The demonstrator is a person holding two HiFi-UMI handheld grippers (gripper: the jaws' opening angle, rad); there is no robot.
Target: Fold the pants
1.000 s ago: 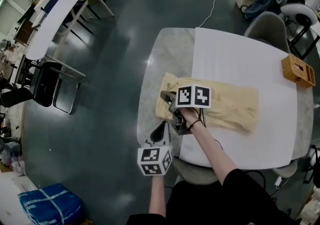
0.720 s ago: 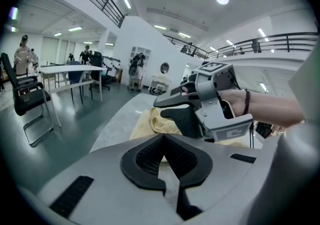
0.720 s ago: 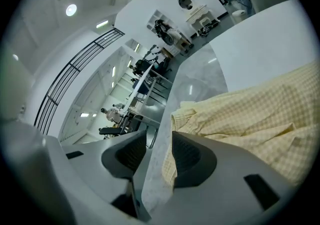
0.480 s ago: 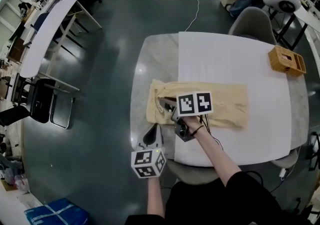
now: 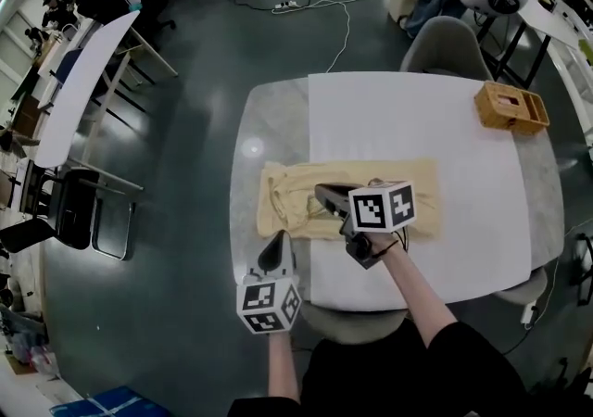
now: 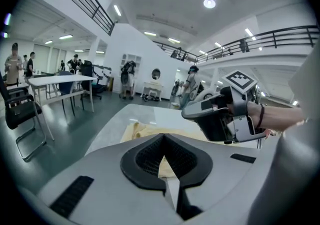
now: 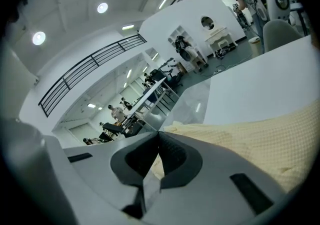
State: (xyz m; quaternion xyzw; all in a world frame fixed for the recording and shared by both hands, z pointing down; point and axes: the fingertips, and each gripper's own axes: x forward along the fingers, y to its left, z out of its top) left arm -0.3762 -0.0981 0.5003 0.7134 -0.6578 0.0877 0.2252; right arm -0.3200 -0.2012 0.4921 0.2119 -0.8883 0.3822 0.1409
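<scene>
Pants (image 5: 419, 191) lie spread along the table (image 5: 269, 119); right gripper (image 5: 324, 191) is clamped tight over them, seemingly pinching cloth, while left gripper (image 5: 277, 244) hangs closed, empty, beside the edge.

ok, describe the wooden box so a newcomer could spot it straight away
Find the grey rounded table with a white sheet over most of it. At the sheet's far right corner, well apart from the pale yellow pants lying nearer the person, sits the wooden box. It is the only brown, hard-edged thing on the table.
</scene>
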